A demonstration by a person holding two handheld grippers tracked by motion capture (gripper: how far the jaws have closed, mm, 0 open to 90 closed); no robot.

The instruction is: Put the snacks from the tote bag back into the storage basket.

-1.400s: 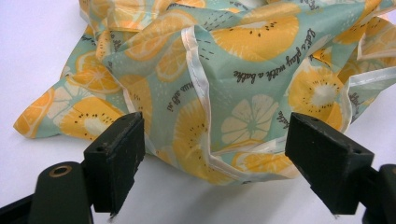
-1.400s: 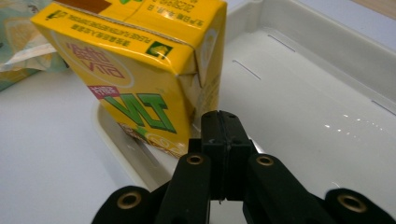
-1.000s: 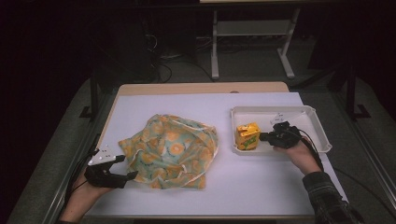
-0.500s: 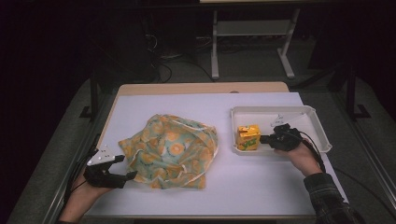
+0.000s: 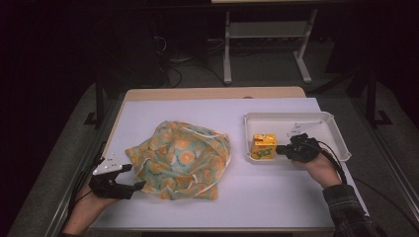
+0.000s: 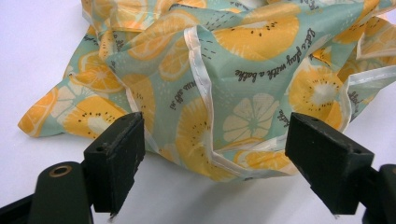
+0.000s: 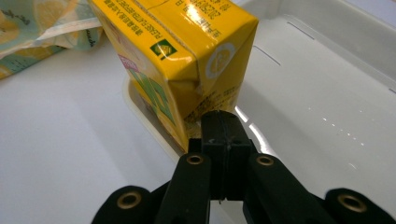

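Note:
A crumpled cloth bag [image 5: 180,159] printed with orange slices on teal lies in the middle of the white table. My left gripper [image 5: 136,177] is at the bag's near left corner, open, and in the left gripper view its jaws straddle the bag's hem [image 6: 243,84] without pinching it. A yellow drink carton [image 5: 264,146] stands in the left end of a white tray [image 5: 296,117]. My right gripper [image 5: 278,148] is shut with nothing between its jaws. Its tips [image 7: 224,116] press against the lower side of the carton [image 7: 173,56], above the tray floor [image 7: 327,93].
The table's wooden far edge [image 5: 212,93] runs behind the white sheet. Beyond it on the dark floor are a white metal stand [image 5: 267,44] and cables. A person's forearms come in from the bottom corners.
The carton, which looked tilted a second ago, now stands more squarely in the tray. The right gripper stays against it, barely shifted. The left gripper and the bag have hardly moved.

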